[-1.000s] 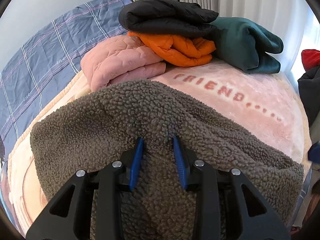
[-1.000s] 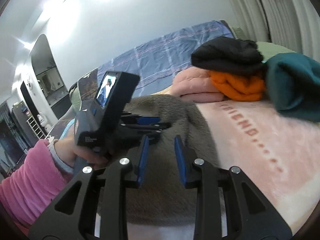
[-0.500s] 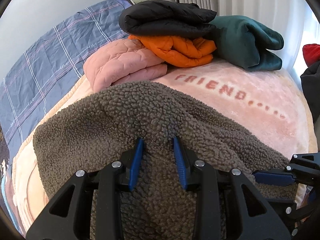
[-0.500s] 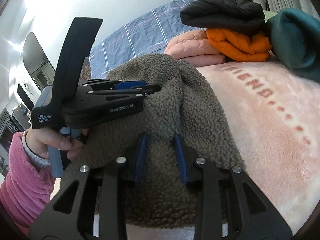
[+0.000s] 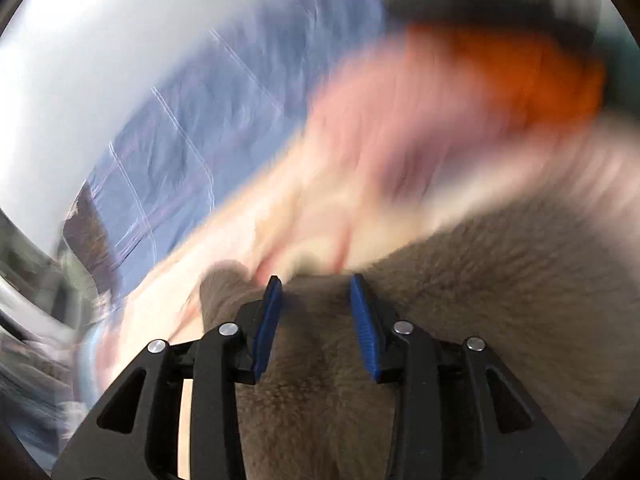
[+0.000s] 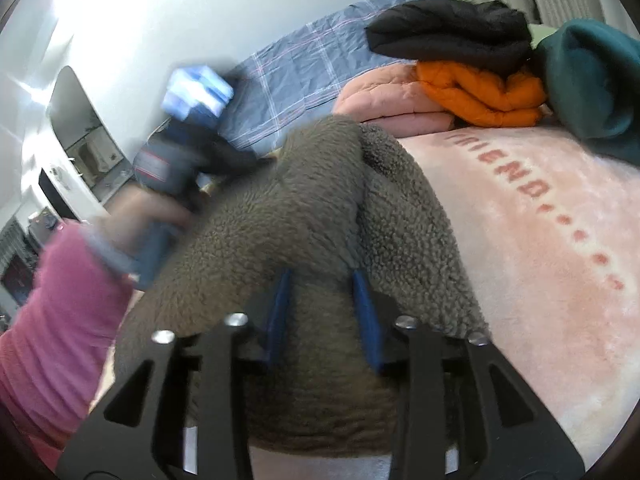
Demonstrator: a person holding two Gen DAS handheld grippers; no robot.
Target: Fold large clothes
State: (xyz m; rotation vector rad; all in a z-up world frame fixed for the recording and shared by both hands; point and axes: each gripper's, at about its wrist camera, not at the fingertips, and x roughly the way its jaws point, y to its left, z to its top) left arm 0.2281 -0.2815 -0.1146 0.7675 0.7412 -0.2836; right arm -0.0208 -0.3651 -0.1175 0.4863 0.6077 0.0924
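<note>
A grey-brown fleece garment (image 6: 320, 208) lies bunched on the pink blanket (image 6: 560, 264) of a bed. My right gripper (image 6: 322, 276) has its blue pads on either side of a thick fold of the fleece and grips it. My left gripper (image 5: 314, 280) shows in its own blurred view with fleece (image 5: 480, 300) filling the gap between its pads. In the right wrist view the left gripper's body (image 6: 176, 160) is a blur at the left, held by a hand in a pink sleeve (image 6: 60, 320).
Folded clothes are stacked at the far end of the bed: a black jacket (image 6: 452, 36), an orange one (image 6: 480, 92), a pink quilted one (image 6: 384, 104) and a teal one (image 6: 592, 80). A blue checked sheet (image 6: 304, 64) lies beyond. A white wall stands behind.
The left gripper has swung fast to the left with the fleece, so its view is blurred. The right gripper has closed in on a fold of the fleece, which now rises in a ridge.
</note>
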